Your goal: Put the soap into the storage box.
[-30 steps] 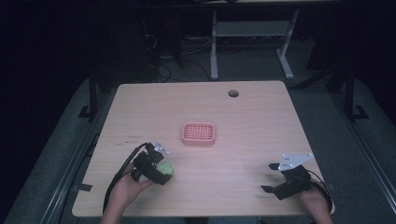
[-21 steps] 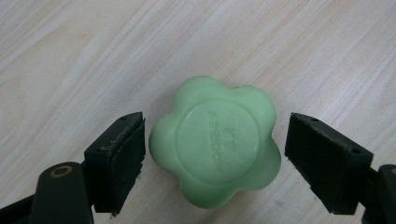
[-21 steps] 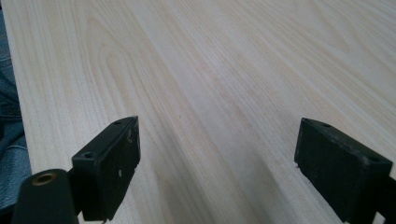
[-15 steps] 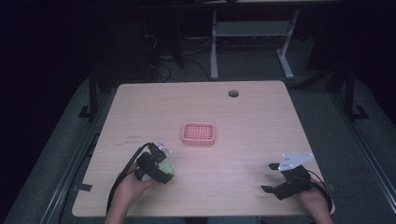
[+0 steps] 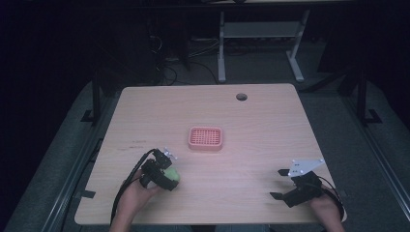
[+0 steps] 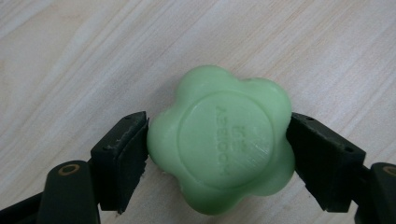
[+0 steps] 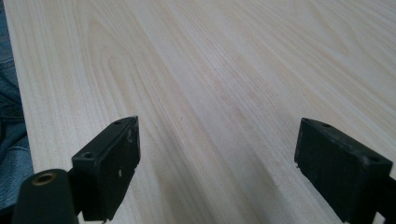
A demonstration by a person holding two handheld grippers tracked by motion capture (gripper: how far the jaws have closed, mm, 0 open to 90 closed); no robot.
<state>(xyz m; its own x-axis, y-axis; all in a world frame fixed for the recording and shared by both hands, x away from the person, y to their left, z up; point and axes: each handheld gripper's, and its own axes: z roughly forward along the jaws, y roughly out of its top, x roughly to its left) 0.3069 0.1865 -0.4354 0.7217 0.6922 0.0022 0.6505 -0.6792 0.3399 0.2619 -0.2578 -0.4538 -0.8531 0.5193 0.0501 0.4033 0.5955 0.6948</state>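
Observation:
A green flower-shaped soap lies on the wooden table, and both jaws of my left gripper press against its sides. From above, the soap peeks out at the front left, under the left gripper. A pink slotted soap dish sits at the table's middle, a short way beyond and to the right of the soap. My right gripper rests near the front right corner, jaws wide apart with bare wood between them.
A round cable hole is at the table's far edge. The table's front edge lies close to both hands, and blue cloth shows past the edge in the right gripper view. Desk legs and cables stand on the dark floor behind.
The left gripper with the soap has shifted slightly toward the front of the table. The right gripper has stayed put.

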